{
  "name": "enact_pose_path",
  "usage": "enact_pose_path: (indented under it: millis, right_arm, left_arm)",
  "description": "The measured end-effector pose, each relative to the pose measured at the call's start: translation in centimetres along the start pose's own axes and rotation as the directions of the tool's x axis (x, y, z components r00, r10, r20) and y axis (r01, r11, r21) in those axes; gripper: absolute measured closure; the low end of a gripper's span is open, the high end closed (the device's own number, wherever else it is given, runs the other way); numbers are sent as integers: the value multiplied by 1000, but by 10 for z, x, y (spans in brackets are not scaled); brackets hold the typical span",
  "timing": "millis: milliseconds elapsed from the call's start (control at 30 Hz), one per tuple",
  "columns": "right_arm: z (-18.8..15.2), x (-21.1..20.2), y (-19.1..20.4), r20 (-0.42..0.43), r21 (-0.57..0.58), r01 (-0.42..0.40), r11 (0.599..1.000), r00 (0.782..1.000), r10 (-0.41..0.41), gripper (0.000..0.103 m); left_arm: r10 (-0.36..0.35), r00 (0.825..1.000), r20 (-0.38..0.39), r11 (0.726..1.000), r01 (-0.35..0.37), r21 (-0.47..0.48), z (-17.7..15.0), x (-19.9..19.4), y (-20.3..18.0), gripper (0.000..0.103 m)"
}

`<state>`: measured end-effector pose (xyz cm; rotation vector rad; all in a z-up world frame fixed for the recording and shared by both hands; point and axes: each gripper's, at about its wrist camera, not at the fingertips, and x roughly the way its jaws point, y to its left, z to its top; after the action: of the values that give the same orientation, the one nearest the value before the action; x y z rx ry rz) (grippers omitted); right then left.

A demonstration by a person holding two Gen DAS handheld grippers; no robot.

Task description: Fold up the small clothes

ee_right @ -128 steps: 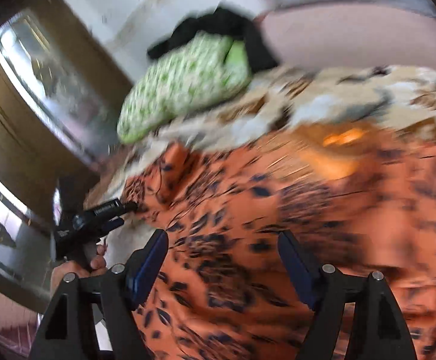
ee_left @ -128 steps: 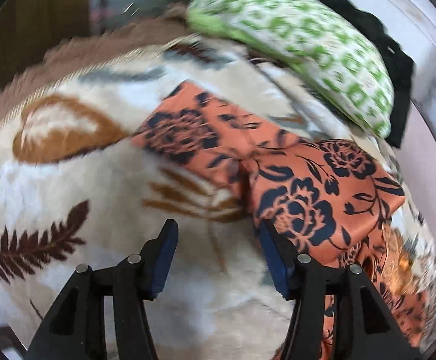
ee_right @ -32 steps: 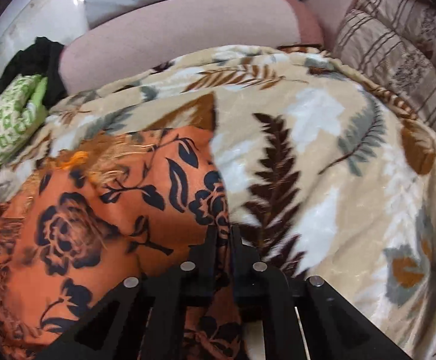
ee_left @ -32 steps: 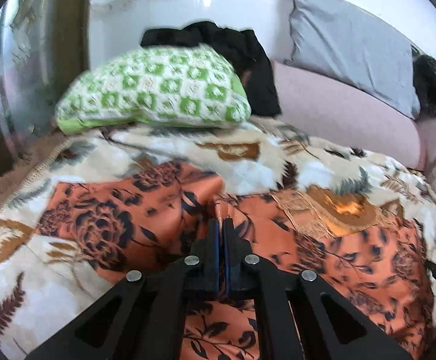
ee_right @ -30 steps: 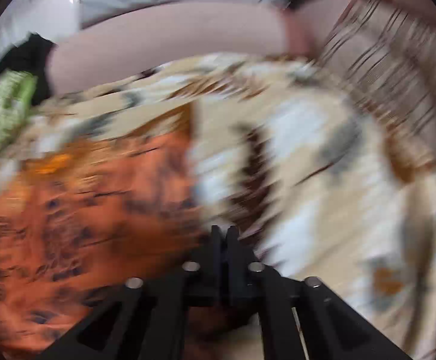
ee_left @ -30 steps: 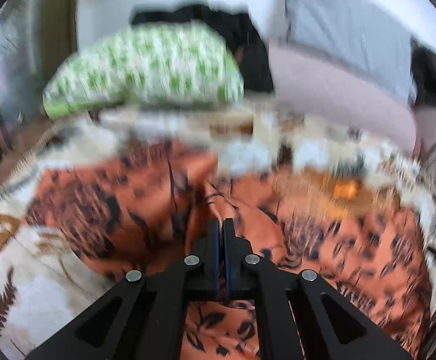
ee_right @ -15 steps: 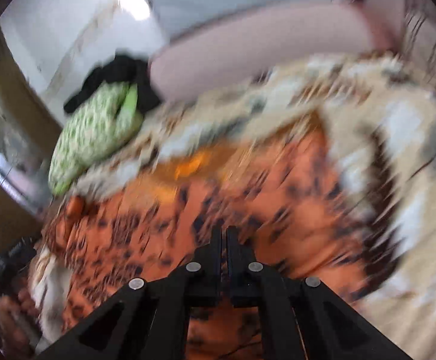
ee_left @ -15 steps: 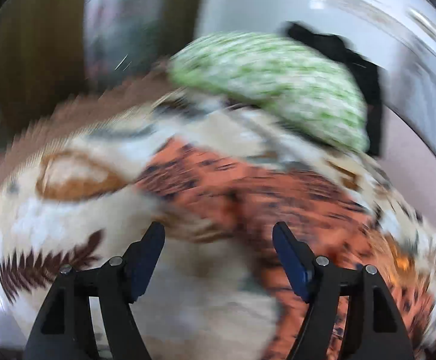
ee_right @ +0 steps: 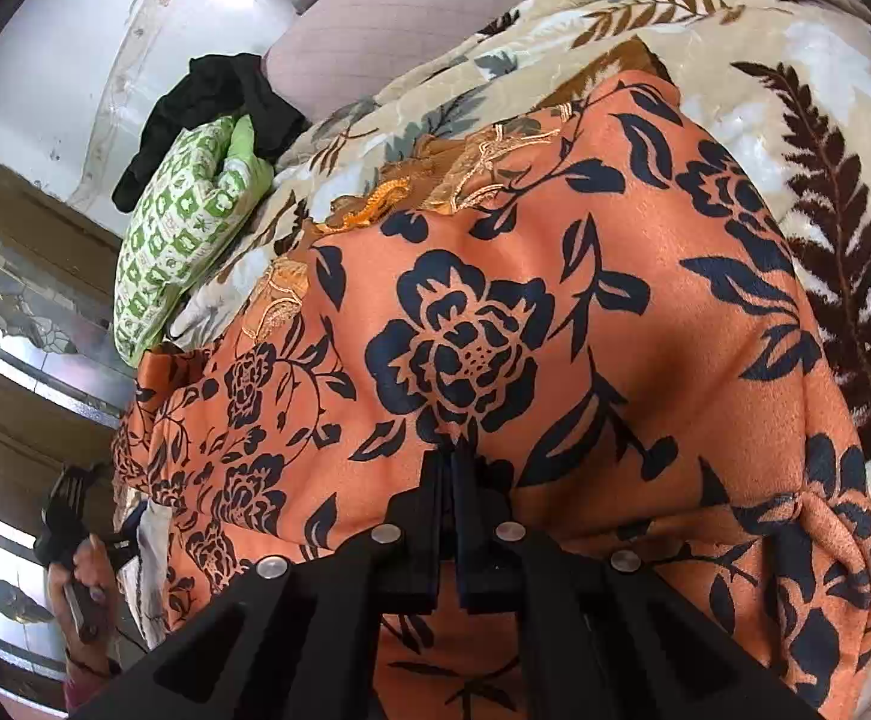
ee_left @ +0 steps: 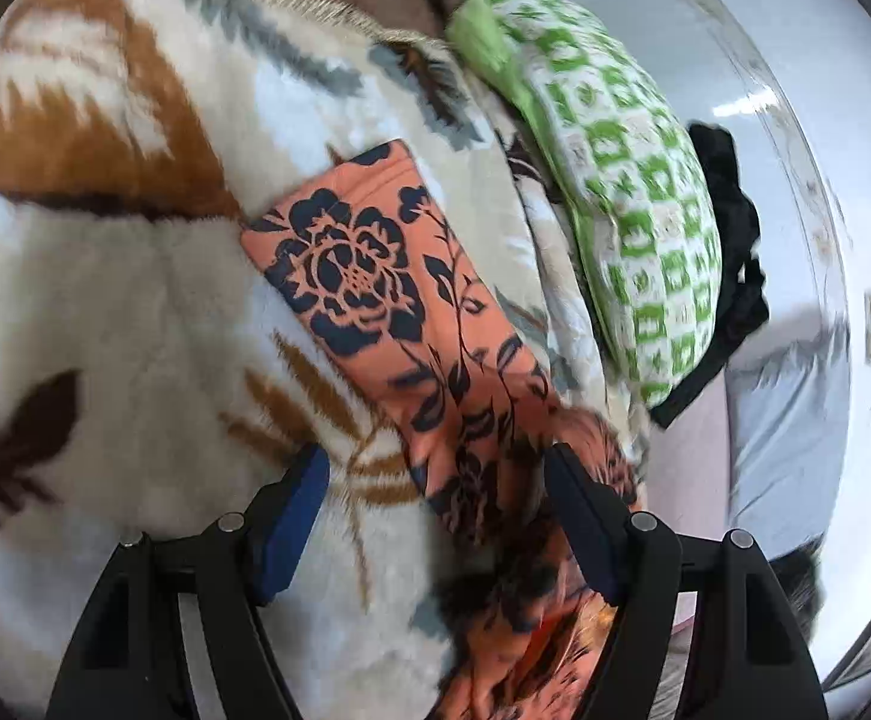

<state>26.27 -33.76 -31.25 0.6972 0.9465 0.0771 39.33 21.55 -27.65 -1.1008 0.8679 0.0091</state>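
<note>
An orange garment with dark blue flowers point(ee_right: 495, 324) lies spread on a leaf-patterned blanket point(ee_right: 825, 120). My right gripper point(ee_right: 454, 462) is shut on a fold of this garment near its front edge. In the left wrist view one sleeve of the garment point(ee_left: 369, 276) stretches out flat over the blanket point(ee_left: 105, 312). My left gripper point(ee_left: 435, 480) is open and empty, with its blue pads just above the sleeve where it meets the body. The left gripper also shows in a hand at the far left of the right wrist view point(ee_right: 69, 522).
A green and white pillow point(ee_left: 627, 180) lies at the head of the bed with a black cloth point(ee_left: 729, 252) behind it. A pink bolster point(ee_right: 411, 18) and a grey pillow lie along the white wall. A wooden cabinet with glass point(ee_right: 9, 312) stands at the left.
My left gripper has let go of the garment and opened, and has swung left over the sleeve. My right gripper stays shut on the cloth and has carried it over the garment's body.
</note>
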Motion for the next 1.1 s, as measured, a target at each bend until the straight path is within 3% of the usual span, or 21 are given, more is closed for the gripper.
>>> enact_pose_path:
  millis: [100,200,267,300,333,467,533,633,733,900,1000,1100]
  right_arm:
    - [-1,3,5,1,-34,8,999,1000,-8,98]
    - [1,4,4,4,-24,-3,1000,1000,3,98]
    - [1,3,3,3,-22,-6,1000,1000,6,98]
    - [1,3,3,3,-25,-3,1000,1000,3,98]
    - [0,3,4,5,-32,3,999,1000,-3,98]
    - [0,3,12,12,-71,41,997,999,-41,98]
    - [1,-1,15,21,-71,43,997,999,-42,99]
    - [5,-15,20,64,-70,24,997,998,-19,99]
    - [14,-41,26,137,-84,7,996,991,4,99]
    - [29,-88,15,252,-45,-25,999,967,36,99]
    - [36,-109,-4,291,28,-79,996,954,68,99]
    - [43,-129,-24,335,94,-129,987,938,91,99]
  left_arm:
    - [-67,997,28,995,69,-77,23,6,9,29]
    - [-105,992,70,992,109,-63,38,9,5,30]
    - [-90,992,87,995,94,-45,46,17,2,54]
    - [-69,995,74,997,72,-35,48,22,2,78]
    - [-33,998,60,999,34,-29,49,30,4,93]
    - [22,995,96,1000,-22,1,47,26,-4,98]
    - [46,988,150,993,-62,105,43,12,-30,99]
    - [-30,978,204,962,-27,273,24,-22,-82,100]
    - [-132,969,209,902,30,431,-15,-57,-145,100]
    - [-177,976,125,720,42,692,-105,-89,-248,100]
    - [-159,987,37,584,64,809,-176,-85,-305,100]
    - [-85,993,-86,488,117,865,-240,-58,-330,98]
